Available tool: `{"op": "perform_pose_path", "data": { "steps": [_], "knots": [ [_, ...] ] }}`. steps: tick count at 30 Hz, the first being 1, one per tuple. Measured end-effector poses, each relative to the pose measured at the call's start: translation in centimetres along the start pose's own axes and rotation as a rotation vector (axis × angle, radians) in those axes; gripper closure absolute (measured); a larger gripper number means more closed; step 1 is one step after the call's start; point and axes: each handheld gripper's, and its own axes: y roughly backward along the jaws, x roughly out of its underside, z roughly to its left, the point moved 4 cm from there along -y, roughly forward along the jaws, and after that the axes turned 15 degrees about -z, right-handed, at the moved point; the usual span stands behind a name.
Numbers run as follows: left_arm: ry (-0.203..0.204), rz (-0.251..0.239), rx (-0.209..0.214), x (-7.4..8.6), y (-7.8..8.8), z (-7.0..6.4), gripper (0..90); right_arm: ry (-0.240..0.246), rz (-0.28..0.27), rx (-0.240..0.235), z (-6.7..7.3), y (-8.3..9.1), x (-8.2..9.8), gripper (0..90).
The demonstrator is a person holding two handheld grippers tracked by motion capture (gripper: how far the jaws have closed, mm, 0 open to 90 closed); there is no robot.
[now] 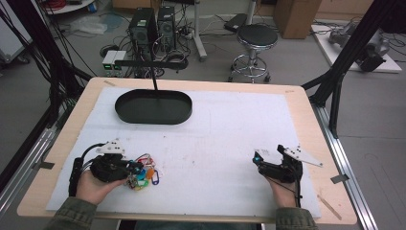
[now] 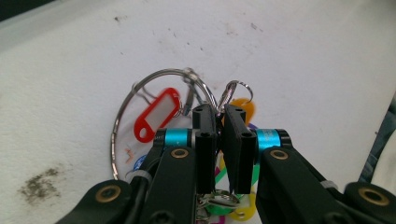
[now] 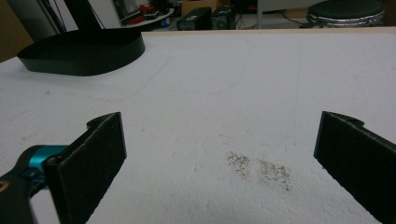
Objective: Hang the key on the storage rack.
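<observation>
A bunch of coloured plastic key tags [image 1: 146,175] on metal rings lies at the front left of the white mat [image 1: 215,139]. My left gripper [image 1: 136,167] is shut on it. In the left gripper view the jaws pinch a small wire ring [image 2: 232,89] at their tips, midway at the left gripper [image 2: 219,114]. A red tag [image 2: 156,115] hangs on a large ring [image 2: 122,106] to the left, and an orange tag [image 2: 246,107] peeks out behind. My right gripper [image 1: 261,160] rests at the front right, open, with nothing between its jaws at the right gripper [image 3: 219,126].
A black oval tray [image 1: 153,106] stands at the back left of the mat, also seen as the tray [image 3: 81,53] in the right gripper view. Dark smudges [image 3: 259,170] mark the mat. A stool [image 1: 256,38] and computer cases stand beyond the table's far edge.
</observation>
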Motion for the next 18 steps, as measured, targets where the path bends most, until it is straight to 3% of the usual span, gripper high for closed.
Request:
{"op": "perform_pose_path", "data": {
  "steps": [5, 18],
  "knots": [
    [0.02, -0.051, -0.006, -1.1, 1.1, 0.5, 83.4, 0.003, -0.002, -0.003, 0.0, 0.0, 0.0, 1.2],
    [0.004, -0.075, -0.009, -3.7, 2.4, 1.0, 84.4, -0.003, -0.001, -0.002, 0.0, 0.0, 0.0, 1.2]
  ]
}}
